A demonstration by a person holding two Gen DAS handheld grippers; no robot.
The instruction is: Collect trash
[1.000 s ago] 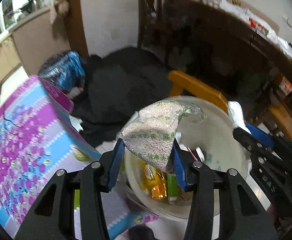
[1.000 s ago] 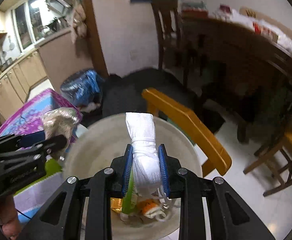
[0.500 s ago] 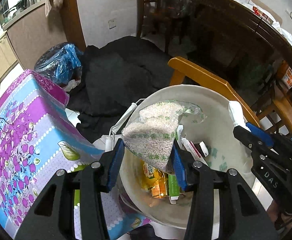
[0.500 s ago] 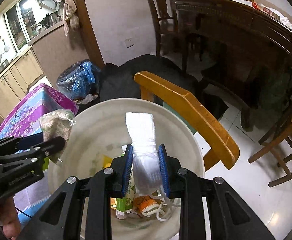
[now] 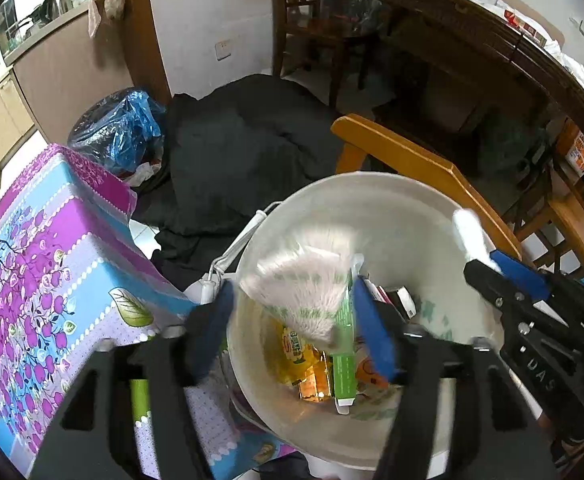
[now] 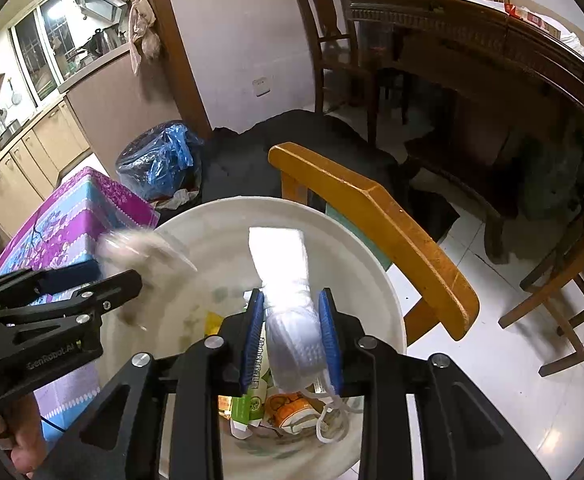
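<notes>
Both grippers hang over a white bucket that already holds wrappers, a green carton and a yellow packet at its bottom.

The left gripper has just been opening its fingers: the two blue pads now stand well apart, and the clear bag of white grains sits blurred between them, touching neither pad that I can make out, its lower end pointing down into the bucket. In the right wrist view the same bag is a pale smear just beyond the left gripper's tips, over the bucket's left rim.

The right gripper has also been parting its fingers a little. The rolled white cloth stands upright between the blue pads; a gap shows on the right side, so the pads look off it, though on the left I cannot tell for sure. A white cord hangs from it into the bucket.

A wooden chair back stands just behind the bucket, a flowered purple and blue tabletop to its left, and a blue plastic bag beyond on the floor
</notes>
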